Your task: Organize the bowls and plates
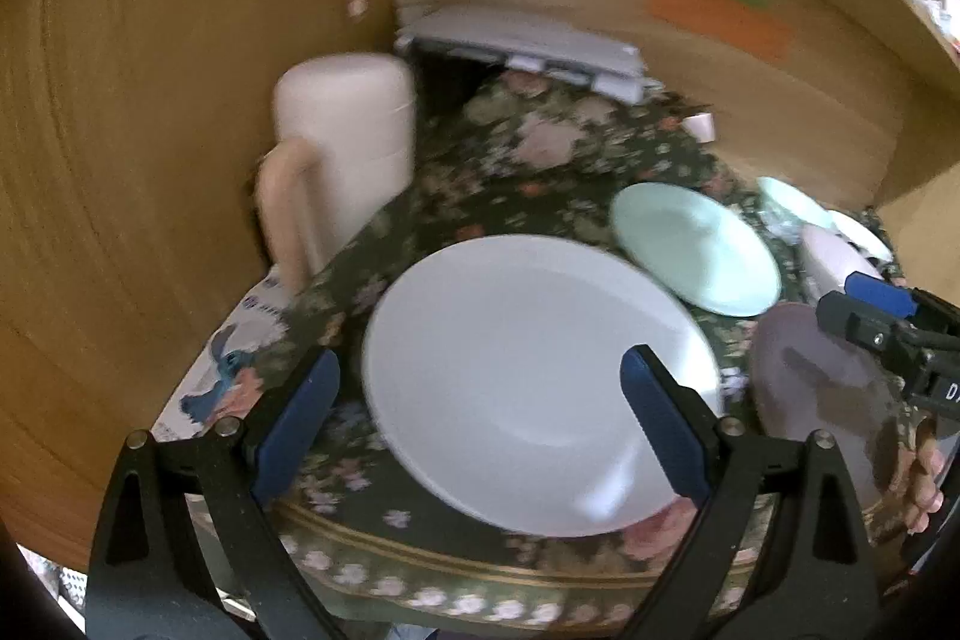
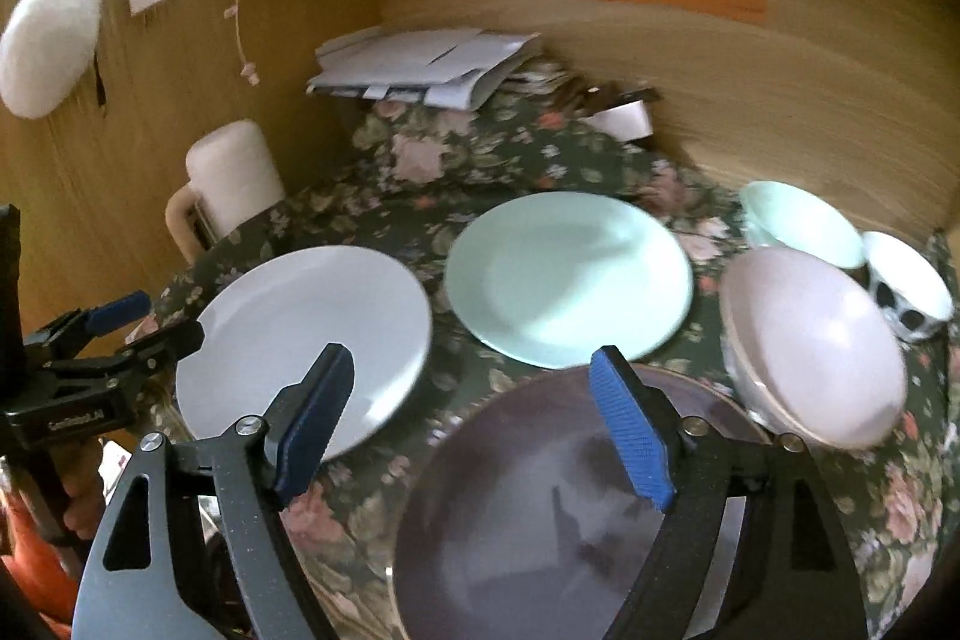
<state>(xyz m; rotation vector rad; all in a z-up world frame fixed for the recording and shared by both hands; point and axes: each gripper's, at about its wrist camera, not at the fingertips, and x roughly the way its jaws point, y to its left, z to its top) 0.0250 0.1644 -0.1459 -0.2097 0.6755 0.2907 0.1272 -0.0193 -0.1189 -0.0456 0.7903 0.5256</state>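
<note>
- Right wrist view: the right gripper (image 2: 474, 424) hangs with jaws spread and empty over the near rim of the dark plate (image 2: 516, 520), at 6 o'clock.
- Three plates: dark, white plate (image 2: 288, 334) at 9 o'clock, mint plate (image 2: 564, 274) at 12 o'clock.
- Three bowls at 2 o'clock: pink bowl (image 2: 822, 346), mint bowl (image 2: 798, 220), spotted bowl (image 2: 906, 292).
- Left gripper (image 1: 480, 430), jaws spread and empty, straddles the white plate.

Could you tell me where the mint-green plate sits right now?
In the right wrist view the mint-green plate lies mid-table on the floral cloth, between the white plate and the pink bowl.
</note>
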